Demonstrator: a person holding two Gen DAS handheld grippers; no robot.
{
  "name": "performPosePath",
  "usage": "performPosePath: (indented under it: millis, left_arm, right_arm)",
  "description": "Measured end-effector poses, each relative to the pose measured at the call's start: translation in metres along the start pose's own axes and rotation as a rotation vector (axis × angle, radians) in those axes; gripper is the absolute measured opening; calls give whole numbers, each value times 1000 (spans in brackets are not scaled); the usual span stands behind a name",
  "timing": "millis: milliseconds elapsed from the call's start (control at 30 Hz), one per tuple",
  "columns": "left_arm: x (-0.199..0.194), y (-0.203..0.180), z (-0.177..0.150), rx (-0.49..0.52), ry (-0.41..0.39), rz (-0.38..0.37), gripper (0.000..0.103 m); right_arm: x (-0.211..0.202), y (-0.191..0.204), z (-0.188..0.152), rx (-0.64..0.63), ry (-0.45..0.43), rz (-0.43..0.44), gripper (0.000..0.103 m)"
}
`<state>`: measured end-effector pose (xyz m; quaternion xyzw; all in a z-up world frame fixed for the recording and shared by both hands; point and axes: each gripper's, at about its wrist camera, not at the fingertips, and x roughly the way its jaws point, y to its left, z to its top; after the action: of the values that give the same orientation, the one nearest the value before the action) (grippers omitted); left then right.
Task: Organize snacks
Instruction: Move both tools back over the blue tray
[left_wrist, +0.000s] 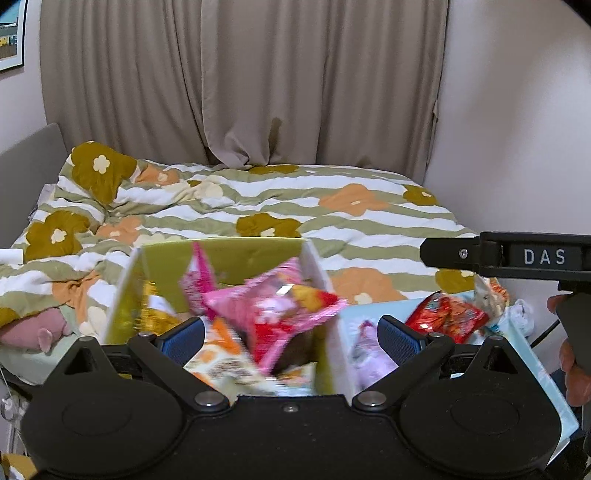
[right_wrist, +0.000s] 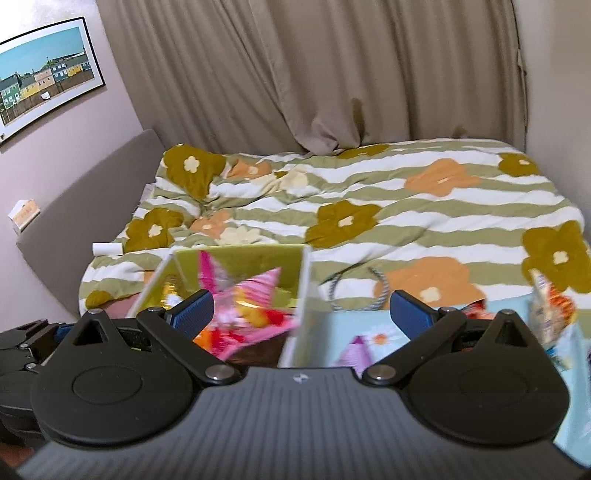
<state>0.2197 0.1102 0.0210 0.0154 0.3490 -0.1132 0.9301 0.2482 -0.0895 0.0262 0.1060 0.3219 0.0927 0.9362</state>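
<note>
A yellow-green box (left_wrist: 236, 258) with white outer walls stands in front of the bed, filled with snack packets: a pink one (left_wrist: 273, 306), an orange-and-white one (left_wrist: 221, 354) and a yellow one (left_wrist: 155, 306). It also shows in the right wrist view (right_wrist: 255, 258). My left gripper (left_wrist: 291, 334) is open and empty above the box's near side. My right gripper (right_wrist: 301, 312) is open and empty over the box's right wall. A light blue tray (left_wrist: 532, 354) to the right holds a red packet (left_wrist: 447, 317) and a purple packet (left_wrist: 369, 350).
A bed with a floral striped duvet (left_wrist: 295, 206) lies behind the box, with beige curtains (left_wrist: 258, 81) beyond. A grey headboard (right_wrist: 85, 210) runs along the left. A braided cord (right_wrist: 354, 284) lies on the duvet. The right gripper's body (left_wrist: 517, 256) shows in the left view.
</note>
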Motion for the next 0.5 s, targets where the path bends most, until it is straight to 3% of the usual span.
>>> performPosePath:
  millis: [167,500]
  left_arm:
    - [13,-49,-4,-16,26,15,101]
    - [59,-119,-18,-90,113,84,101]
  right_arm:
    - [-7,-46,4,-52,8,-37,103]
    - [23,-125,-1,-104,127,42,103]
